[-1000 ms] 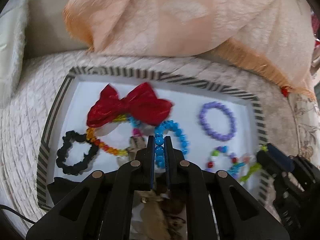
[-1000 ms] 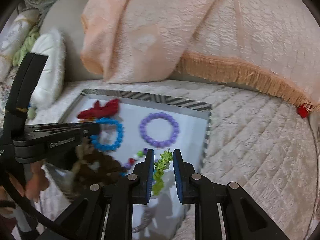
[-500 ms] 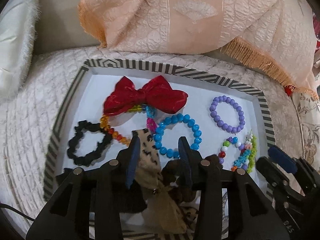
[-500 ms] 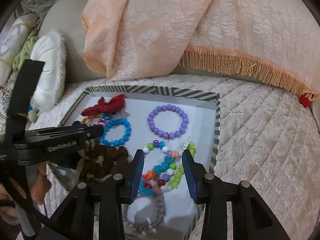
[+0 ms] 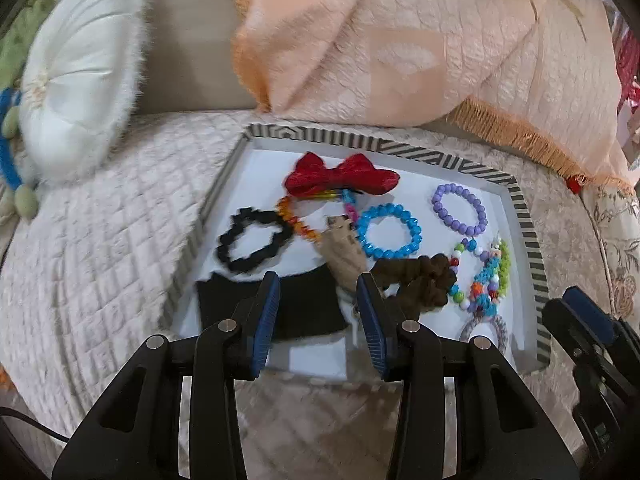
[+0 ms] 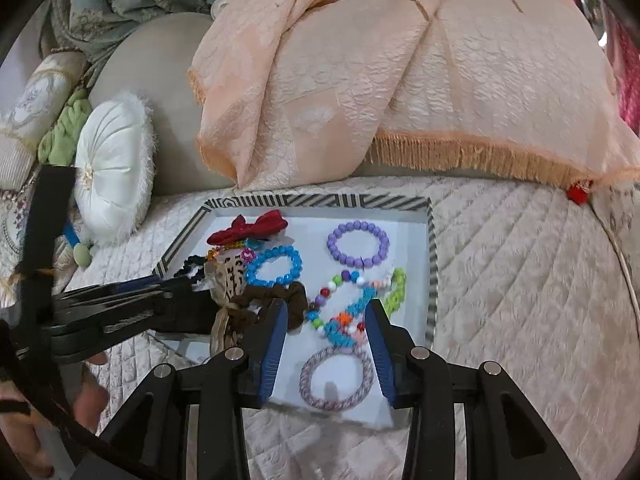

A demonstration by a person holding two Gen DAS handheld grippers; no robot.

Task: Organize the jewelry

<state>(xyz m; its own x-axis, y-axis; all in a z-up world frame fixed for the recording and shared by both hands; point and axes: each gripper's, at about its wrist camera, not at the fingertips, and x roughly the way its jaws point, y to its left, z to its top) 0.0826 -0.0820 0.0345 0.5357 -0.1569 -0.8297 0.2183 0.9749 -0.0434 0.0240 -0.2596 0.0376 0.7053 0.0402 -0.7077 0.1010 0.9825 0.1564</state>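
Both grippers, left gripper [image 5: 318, 316] and right gripper [image 6: 326, 334], gape wide, empty. Twisted lilac bracelet [image 6: 337, 378] lies at 6 o'clock of right gripper, nearer arm.

Ahead of our left tongs [image 5: 318, 316] the tray [image 5: 532, 248] sits on the quilted bed cover [image 5: 100, 248], and every piece lies inside it. Just beyond the tongs' tips lies a flat cloth [image 5: 308, 304], with a scrunchie [image 5: 420, 280] to its right. Farther out, left to right, lie a ruffled band [image 5: 252, 244], a beaded ring [image 5: 388, 232] and another beaded ring [image 5: 460, 208]; a bow [image 5: 340, 176] lies behind them. Between our right tongs [image 6: 326, 344] a twisted ring [image 6: 336, 378] lies nearest, tangled bead strands [image 6: 352, 304] just beyond it. A draped throw [image 6: 400, 80] rises behind the tray, and a round cushion [image 6: 112, 176] lies to the left.
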